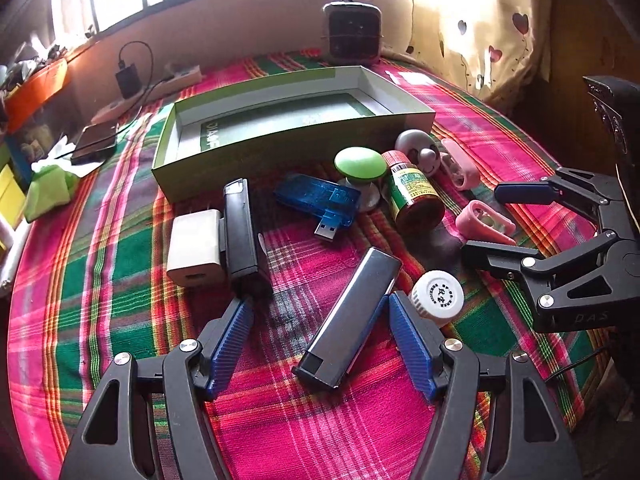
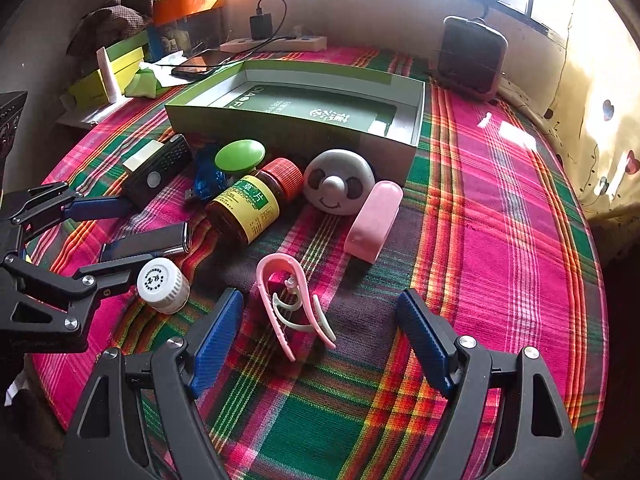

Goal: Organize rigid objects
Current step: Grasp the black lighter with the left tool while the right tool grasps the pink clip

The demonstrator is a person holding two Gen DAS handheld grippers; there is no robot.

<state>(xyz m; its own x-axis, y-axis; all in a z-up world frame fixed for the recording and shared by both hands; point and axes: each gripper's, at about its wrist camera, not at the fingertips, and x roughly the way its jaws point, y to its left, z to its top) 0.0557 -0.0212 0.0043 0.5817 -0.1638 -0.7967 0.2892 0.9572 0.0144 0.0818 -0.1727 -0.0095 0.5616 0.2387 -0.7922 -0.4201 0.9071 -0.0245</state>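
An open green box point(image 1: 280, 142) point(image 2: 280, 128) lies on the plaid cloth with loose items in front of it. My left gripper point(image 1: 320, 308) stands open around a long grey case point(image 1: 348, 316) that lies flat between its blue pads. A white bottle point(image 1: 438, 298) point(image 2: 162, 286) stands just right of it. My right gripper point(image 2: 320, 308) is open around a pink clip point(image 2: 292, 304) point(image 1: 484, 222) on the cloth. Further back lie a brown medicine bottle point(image 2: 252, 206) point(image 1: 416, 196), a panda-faced toy point(image 2: 340, 186), a pink case point(image 2: 374, 220), a green knob point(image 1: 360, 164), a blue USB stick point(image 1: 320, 200), a black device point(image 1: 240, 232) and a white charger point(image 1: 196, 246).
A dark fan heater point(image 1: 352, 32) point(image 2: 470, 54) stands behind the box. A phone point(image 1: 94, 142), a power strip point(image 2: 276, 42) and a green cloth point(image 1: 48, 188) lie at the back left. A curtain point(image 1: 480, 20) hangs on the right.
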